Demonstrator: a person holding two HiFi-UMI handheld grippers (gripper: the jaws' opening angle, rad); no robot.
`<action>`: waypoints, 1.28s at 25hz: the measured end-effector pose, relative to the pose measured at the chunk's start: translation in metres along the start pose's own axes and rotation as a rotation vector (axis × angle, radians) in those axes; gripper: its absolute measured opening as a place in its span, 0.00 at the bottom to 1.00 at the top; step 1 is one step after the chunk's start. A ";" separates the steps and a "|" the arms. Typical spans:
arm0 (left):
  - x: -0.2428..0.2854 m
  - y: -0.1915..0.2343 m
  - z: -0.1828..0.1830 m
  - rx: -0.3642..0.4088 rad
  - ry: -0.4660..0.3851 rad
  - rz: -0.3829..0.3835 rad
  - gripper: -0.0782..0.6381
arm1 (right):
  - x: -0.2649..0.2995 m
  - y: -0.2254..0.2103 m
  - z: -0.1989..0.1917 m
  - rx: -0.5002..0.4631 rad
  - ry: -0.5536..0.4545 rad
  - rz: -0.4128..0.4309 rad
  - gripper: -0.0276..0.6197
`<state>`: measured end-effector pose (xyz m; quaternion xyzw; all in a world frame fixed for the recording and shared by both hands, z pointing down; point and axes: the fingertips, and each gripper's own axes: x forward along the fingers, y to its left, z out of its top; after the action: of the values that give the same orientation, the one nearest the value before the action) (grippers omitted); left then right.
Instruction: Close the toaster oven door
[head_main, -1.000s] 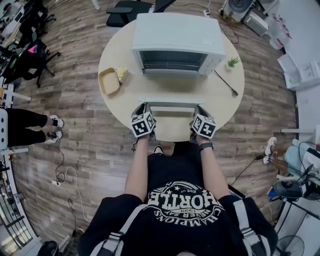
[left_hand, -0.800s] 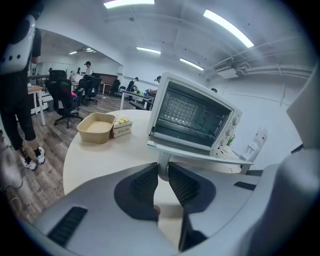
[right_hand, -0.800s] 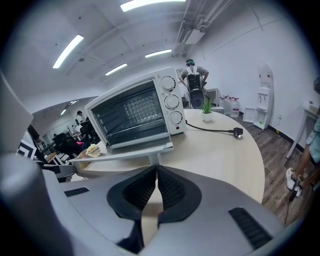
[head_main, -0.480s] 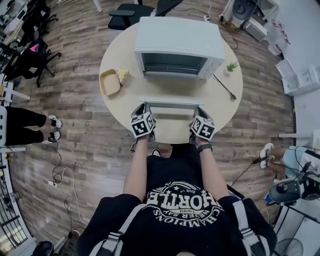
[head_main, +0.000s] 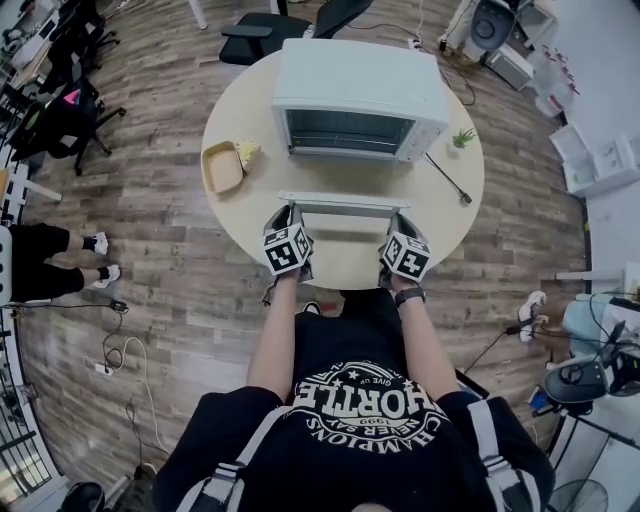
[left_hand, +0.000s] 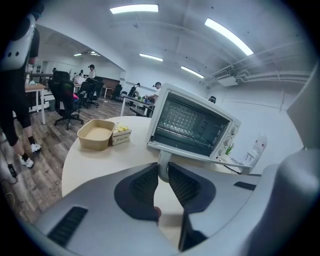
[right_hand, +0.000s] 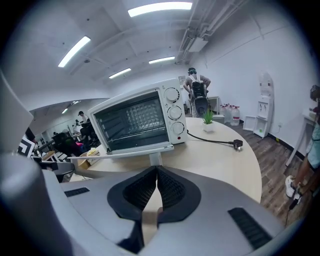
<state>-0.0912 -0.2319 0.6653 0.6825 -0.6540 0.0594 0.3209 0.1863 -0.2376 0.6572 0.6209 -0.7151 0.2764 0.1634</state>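
Zero closing done: door (head_main: 345, 203) of toaster oven (head_main: 360, 95) lies fully open.

Oven sits on the round surface (head_main: 250, 215), door flat toward the person. Left claw (left_hand: 163, 172) pinches the door handle (left_hand: 164, 157) at its left post. Right claw (right_hand: 156, 170) has just been closing, pads nearly pressed together, nothing between them, post just past the tips. Left, I judge: the whole upward swing. Tray (head_main: 220, 166) and plant (head_main: 462, 136) stand well aside of that arc; surface edge lies near the claws.
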 end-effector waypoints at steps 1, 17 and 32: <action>0.000 0.000 0.000 0.001 -0.002 0.000 0.22 | 0.000 0.000 0.000 0.001 -0.003 0.001 0.09; -0.003 -0.003 0.012 0.005 -0.051 -0.013 0.22 | -0.005 0.002 0.013 0.003 -0.059 0.001 0.08; -0.004 -0.009 0.023 0.024 -0.128 -0.040 0.22 | -0.008 0.003 0.027 -0.007 -0.125 -0.010 0.08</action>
<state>-0.0912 -0.2413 0.6420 0.7014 -0.6588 0.0171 0.2716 0.1872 -0.2469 0.6308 0.6398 -0.7219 0.2336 0.1221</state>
